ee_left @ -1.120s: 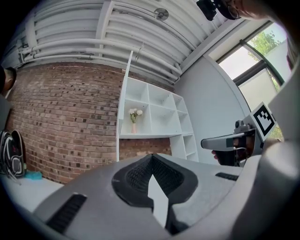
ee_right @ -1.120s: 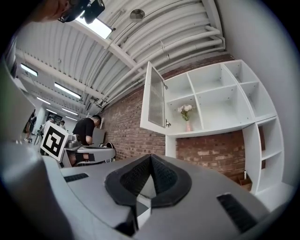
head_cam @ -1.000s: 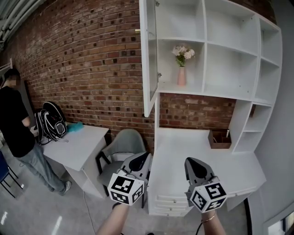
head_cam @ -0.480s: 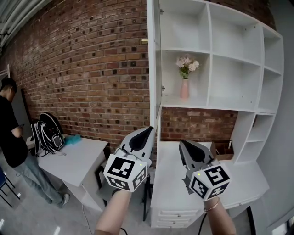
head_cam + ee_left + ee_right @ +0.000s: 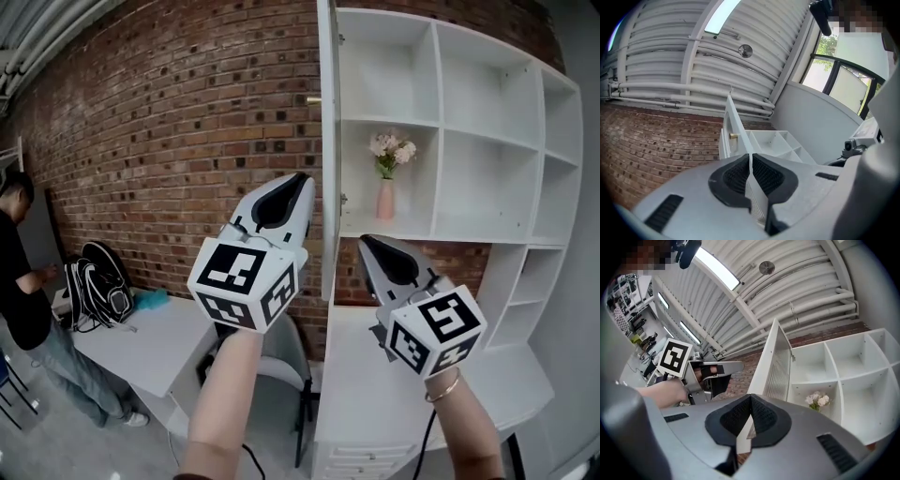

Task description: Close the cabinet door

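The white cabinet door stands open, seen edge-on at the left side of the white shelf unit. A small brass knob sticks out of its outer face. My left gripper is shut and empty, raised just left of the door's edge, below the knob. My right gripper is also shut and empty, lower and to the right of the door, in front of the shelves. In the left gripper view the shut jaws point up at the door. The right gripper view has the door above its shut jaws.
A pink vase of flowers stands on a shelf just behind the door. A white desk lies below the shelves, with a grey chair beside it. At far left a person stands by a grey table with a backpack.
Both grippers have risen from desk height to the level of the door's lower half. The door now shows edge-on and sits further right in the head view.
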`<state>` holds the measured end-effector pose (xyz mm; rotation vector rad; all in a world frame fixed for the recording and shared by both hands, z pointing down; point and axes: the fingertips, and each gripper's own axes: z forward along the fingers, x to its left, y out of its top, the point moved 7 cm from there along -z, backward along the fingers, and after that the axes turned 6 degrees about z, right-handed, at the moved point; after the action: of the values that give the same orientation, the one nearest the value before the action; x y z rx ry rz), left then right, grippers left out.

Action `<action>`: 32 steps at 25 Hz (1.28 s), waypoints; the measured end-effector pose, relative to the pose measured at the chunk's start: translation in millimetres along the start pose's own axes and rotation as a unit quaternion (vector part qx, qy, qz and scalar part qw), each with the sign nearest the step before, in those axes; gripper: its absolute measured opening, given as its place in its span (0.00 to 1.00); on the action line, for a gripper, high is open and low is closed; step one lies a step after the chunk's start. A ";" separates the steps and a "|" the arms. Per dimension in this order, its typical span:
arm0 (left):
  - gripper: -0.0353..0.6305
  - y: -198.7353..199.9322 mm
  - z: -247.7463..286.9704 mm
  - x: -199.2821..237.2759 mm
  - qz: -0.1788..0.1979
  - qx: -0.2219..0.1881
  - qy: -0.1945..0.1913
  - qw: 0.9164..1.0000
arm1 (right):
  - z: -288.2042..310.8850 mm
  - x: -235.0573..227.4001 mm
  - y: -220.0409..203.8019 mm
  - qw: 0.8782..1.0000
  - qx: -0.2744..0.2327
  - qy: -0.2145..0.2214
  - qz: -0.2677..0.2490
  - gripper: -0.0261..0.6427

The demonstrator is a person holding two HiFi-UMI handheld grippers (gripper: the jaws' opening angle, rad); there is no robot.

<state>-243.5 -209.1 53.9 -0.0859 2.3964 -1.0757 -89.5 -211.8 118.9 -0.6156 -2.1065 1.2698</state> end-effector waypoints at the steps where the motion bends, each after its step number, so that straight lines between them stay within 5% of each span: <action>1: 0.07 6.2 5.7 6.4 0.001 -0.004 -0.001 1.000 | 4.7 -0.3 5.7 1.000 -0.003 -0.001 -0.007 0.04; 6: 0.07 27.1 34.7 31.8 0.013 -0.014 -0.001 1.000 | 24.0 -2.2 29.7 0.999 -0.015 -0.007 -0.035 0.04; 16: 0.18 38.9 78.1 68.1 -0.031 -0.010 -0.019 0.999 | 35.2 -7.1 52.6 0.998 -0.015 -0.017 -0.061 0.04; 32: 0.20 34.6 100.2 68.4 -0.064 -0.021 -0.051 0.996 | 21.5 -25.2 51.9 0.996 0.000 -0.053 -0.070 0.04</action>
<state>-250.6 -271.4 -55.6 -0.3047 2.3466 -1.0519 -82.2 -219.0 58.2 -0.4008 -2.1952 1.2481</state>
